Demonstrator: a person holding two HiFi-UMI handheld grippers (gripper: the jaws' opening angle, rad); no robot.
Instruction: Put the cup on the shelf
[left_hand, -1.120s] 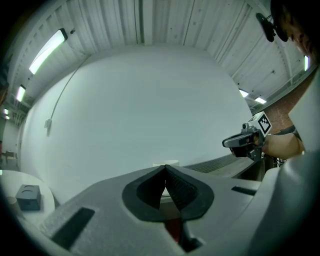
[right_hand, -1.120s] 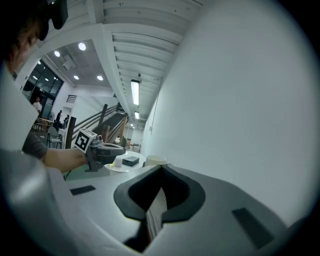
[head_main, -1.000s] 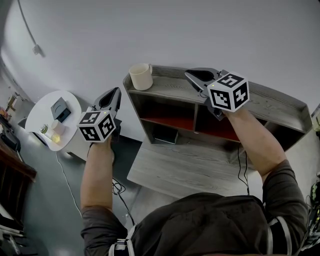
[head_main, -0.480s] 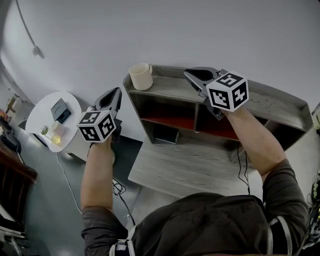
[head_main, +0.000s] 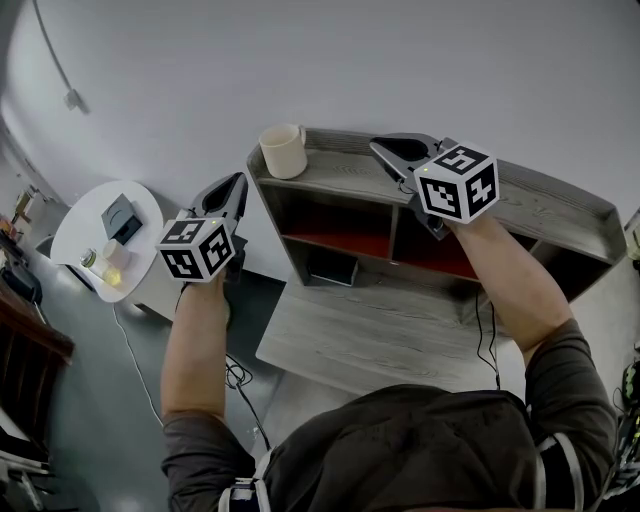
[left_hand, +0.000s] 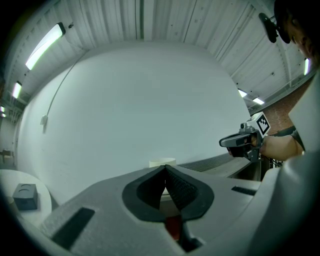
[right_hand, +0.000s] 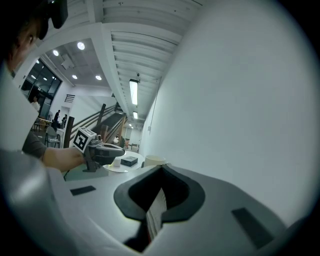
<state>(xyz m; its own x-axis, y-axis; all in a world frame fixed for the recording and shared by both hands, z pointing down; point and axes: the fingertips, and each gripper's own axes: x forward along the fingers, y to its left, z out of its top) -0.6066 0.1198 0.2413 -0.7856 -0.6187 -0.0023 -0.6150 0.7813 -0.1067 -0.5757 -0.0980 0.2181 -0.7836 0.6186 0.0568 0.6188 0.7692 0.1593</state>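
The cup (head_main: 283, 151), cream in color, is seen standing upright on top of the shelf (head_main: 340, 185), at the left end, close to the wall. It is not touched by anything. The shelf is made of gray wood w/ red shown inside its open boxes.

The left claw (head_main: 236, 180) is held just off the shelf's left side, lower than the cup & a bit apart from it. Its jaws are pressed together w/ nothing between them. In the left gripper view the cup (left_hand: 162, 162) is seen right behind the closed tips.

The right claw (head_main: 377, 148) is held over the shelf top, to the right of the cup, w/ a gap in between. Its jaws are clenched too, & nothing is held.

Further out, a small round white table (head_main: 75, 240) is seen on the left, w/ a dark box (head_main: 121, 217) on it. A gray board (head_main: 370, 335) is seen lying below the shelf.
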